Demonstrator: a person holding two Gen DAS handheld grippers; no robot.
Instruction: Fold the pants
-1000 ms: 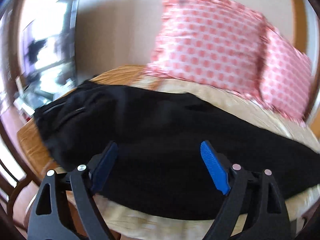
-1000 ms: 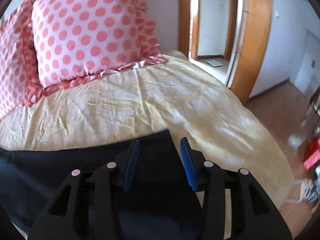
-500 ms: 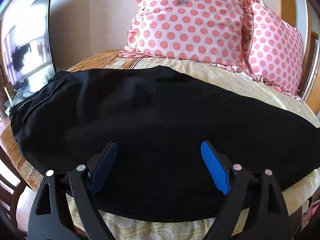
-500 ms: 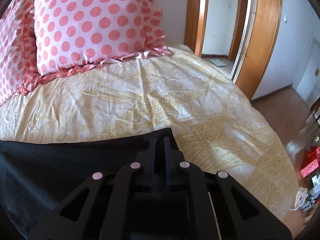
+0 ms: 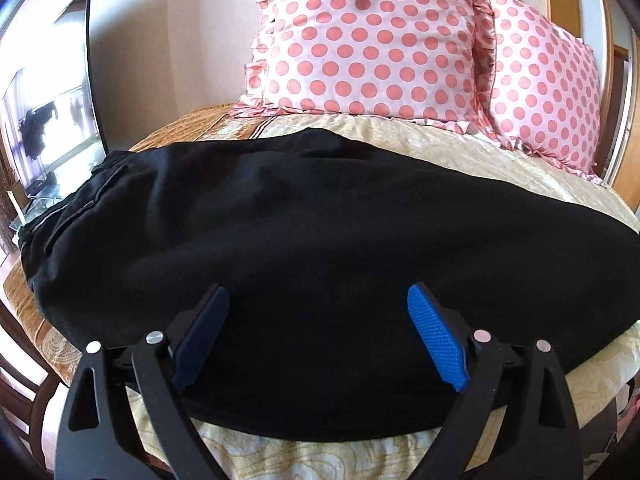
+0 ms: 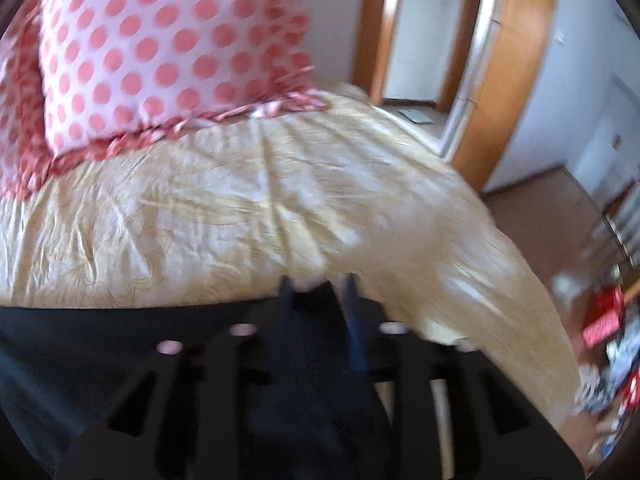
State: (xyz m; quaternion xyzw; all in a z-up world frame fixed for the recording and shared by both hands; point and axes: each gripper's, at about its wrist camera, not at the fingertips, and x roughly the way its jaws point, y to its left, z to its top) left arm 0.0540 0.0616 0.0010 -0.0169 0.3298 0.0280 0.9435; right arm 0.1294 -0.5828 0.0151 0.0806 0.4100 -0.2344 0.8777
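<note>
Black pants lie flat across the yellow bedspread, waistband at the left, legs running right. My left gripper is open, its blue pads spread wide just above the near edge of the pants, holding nothing. In the blurred right wrist view the leg end of the pants lies at the bottom left. My right gripper sits at the leg hem with its fingers a narrow gap apart; whether it grips the cloth cannot be told.
Two pink polka-dot pillows lean against the wall at the head of the bed; one shows in the right wrist view. A TV screen stands left. A wooden door frame and floor clutter lie right of the bed.
My right gripper closed at the leg hem half a second ago and now shows a narrow gap, with the view blurred by motion. My left gripper stayed open and came lower and closer over the pants.
</note>
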